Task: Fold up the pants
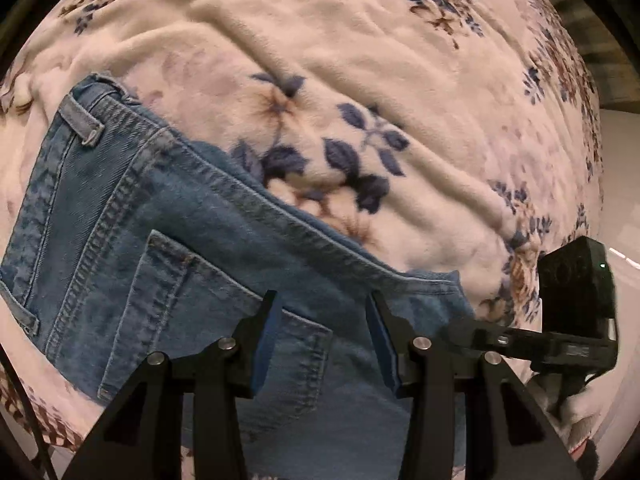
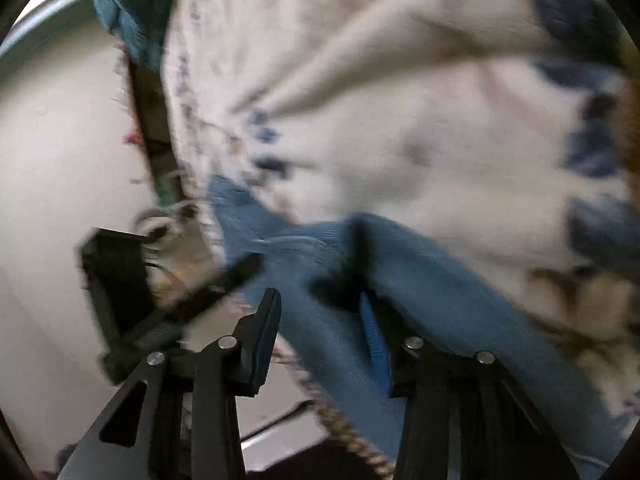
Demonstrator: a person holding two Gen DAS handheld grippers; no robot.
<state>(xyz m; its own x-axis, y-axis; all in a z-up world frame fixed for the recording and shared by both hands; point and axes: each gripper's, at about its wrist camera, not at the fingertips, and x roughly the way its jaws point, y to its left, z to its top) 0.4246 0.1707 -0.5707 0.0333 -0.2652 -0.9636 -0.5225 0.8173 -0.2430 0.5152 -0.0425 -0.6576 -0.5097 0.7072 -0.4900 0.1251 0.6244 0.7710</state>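
One pair of blue denim pants [image 1: 168,248] lies flat on a cream blanket [image 1: 360,60] printed with navy and brown flowers, waistband toward the left of the left wrist view, a back pocket [image 1: 224,320] and a belt loop [image 1: 82,124] facing up. Its stitched edge runs diagonally down to the right, where the cloth ends in a rounded fold.

Above the pocket hangs the left hand-held gripper [image 1: 322,340], pointing steeply down with its blue-padded fingers [image 1: 266,344] spread apart; denim shows in the gap, but nothing is pinched. At the right of that view the other tool's black camera block [image 1: 576,280] sits beside the blanket's edge.

From the right wrist, much blurred, the right hand-held gripper [image 2: 320,332] stands parted over a fold of the pants [image 2: 420,280] near the blanket's fringed border [image 2: 344,428]; whether its pads touch cloth cannot be told. Pale floor [image 2: 60,160] lies beyond.
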